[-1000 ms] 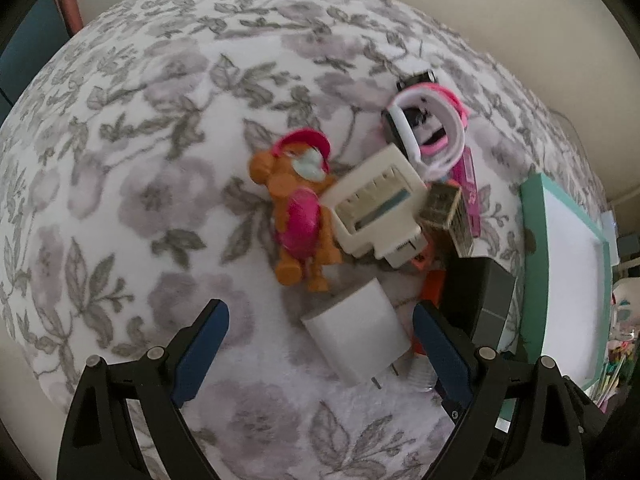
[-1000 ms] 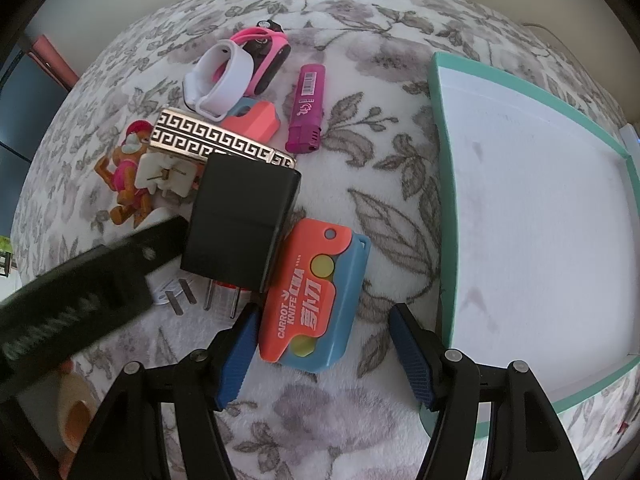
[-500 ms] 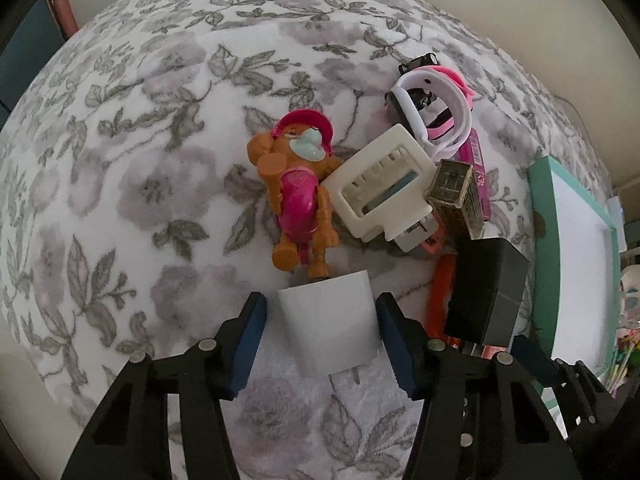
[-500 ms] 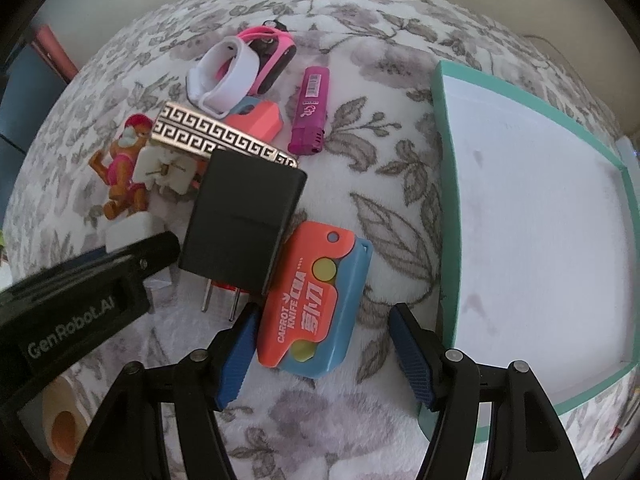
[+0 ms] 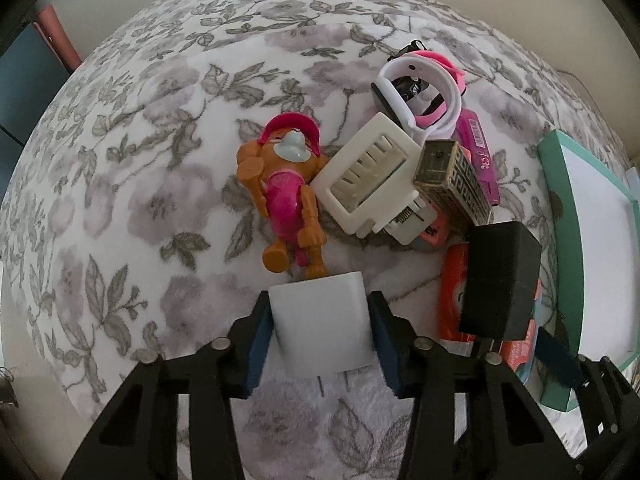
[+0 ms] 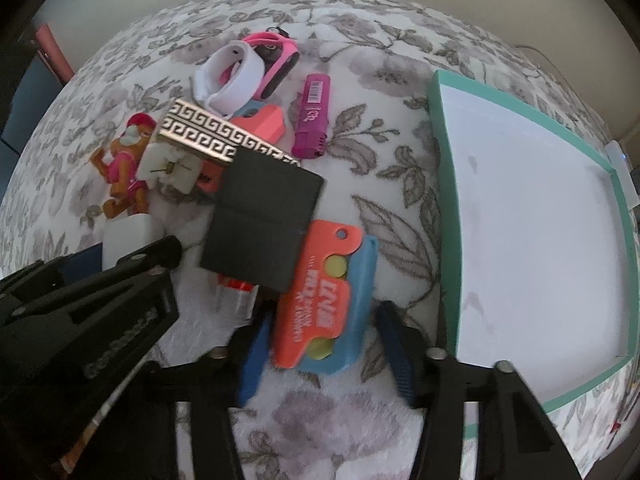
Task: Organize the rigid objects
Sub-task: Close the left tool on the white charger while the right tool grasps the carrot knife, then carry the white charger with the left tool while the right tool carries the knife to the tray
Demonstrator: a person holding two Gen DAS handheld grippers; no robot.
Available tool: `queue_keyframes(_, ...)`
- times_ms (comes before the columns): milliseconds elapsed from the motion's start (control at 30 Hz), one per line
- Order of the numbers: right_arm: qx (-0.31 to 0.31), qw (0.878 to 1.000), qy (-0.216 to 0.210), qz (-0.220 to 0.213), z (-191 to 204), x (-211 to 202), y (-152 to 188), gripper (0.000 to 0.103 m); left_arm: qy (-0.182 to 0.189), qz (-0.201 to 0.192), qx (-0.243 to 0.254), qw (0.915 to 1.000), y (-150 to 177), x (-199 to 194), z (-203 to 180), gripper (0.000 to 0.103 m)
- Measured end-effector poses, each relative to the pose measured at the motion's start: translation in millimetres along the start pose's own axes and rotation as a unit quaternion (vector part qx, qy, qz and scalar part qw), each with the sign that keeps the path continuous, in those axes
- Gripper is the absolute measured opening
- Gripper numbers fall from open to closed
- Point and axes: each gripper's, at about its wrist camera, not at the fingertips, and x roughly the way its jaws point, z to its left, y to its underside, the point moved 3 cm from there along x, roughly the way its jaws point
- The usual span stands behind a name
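Left of the teal tray [image 6: 440,168], the left gripper [image 5: 320,332] has just been closing and now pinches the white charger [image 5: 320,320] by its flat sides. Nearer the tray, the right gripper [image 6: 324,344] has been closing around the orange knife card [image 6: 320,300] — the near pad touches, the far one looks apart, likely readying both for the tray.

Our left hand-held gripper [image 5: 320,332] is a black plastic frame with two blue pads [image 5: 258,344] and round silver screw heads behind them. Our right hand-held gripper [image 6: 324,344] matches it: black arms, blue pads [image 6: 394,344], silver screws, with blurred white lettering along the left one's side.
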Motion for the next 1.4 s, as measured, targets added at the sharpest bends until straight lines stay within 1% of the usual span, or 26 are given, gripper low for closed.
queue_keyframes(200,0.009,1.0,-0.008,0.007,2,-6,12,0.047,-0.006,0.003,-0.005,1.0,11,-6,0,0.045)
queue_keyframes(333,0.019,0.999,-0.029,0.01,0,-13,19,0.047,-0.008,0.013,-0.018,0.9997,23,-10,-3,0.045)
queue_keyframes(567,0.036,0.997,-0.069,-0.018,-5,-43,19,0.044,-0.002,0.022,-0.046,0.9987,37,-21,6,0.045)
queue_keyframes(667,0.04,0.996,-0.078,-0.022,-9,-52,21,0.042,-0.003,0.018,-0.057,0.9982,38,-34,11,0.045)
queue_keyframes(800,0.04,0.995,-0.09,-0.029,-16,-65,20,0.036,0.003,0.009,-0.066,0.9978,35,-48,18,0.045)
queue_keyframes(933,0.039,0.995,-0.092,-0.029,-24,-68,25,0.035,0.002,-0.001,-0.064,0.998,38,-60,18,0.045)
queue_keyframes(1067,0.044,0.994,-0.097,-0.03,-27,-68,21,0.035,0.001,0.001,-0.064,0.9979,39,-65,16,0.045)
queue_keyframes(1133,0.044,0.993,-0.099,-0.039,-29,-74,19,0.035,0.001,-0.001,-0.066,0.9978,40,-70,16,0.045)
queue_keyframes(1233,0.054,0.991,-0.107,-0.054,-37,-85,15,0.035,0.008,-0.008,-0.068,0.9976,28,-75,12,0.045)
queue_keyframes(1400,0.078,0.986,-0.117,-0.093,-55,-109,7,0.035,0.029,-0.036,-0.07,0.9964,13,-103,4,0.045)
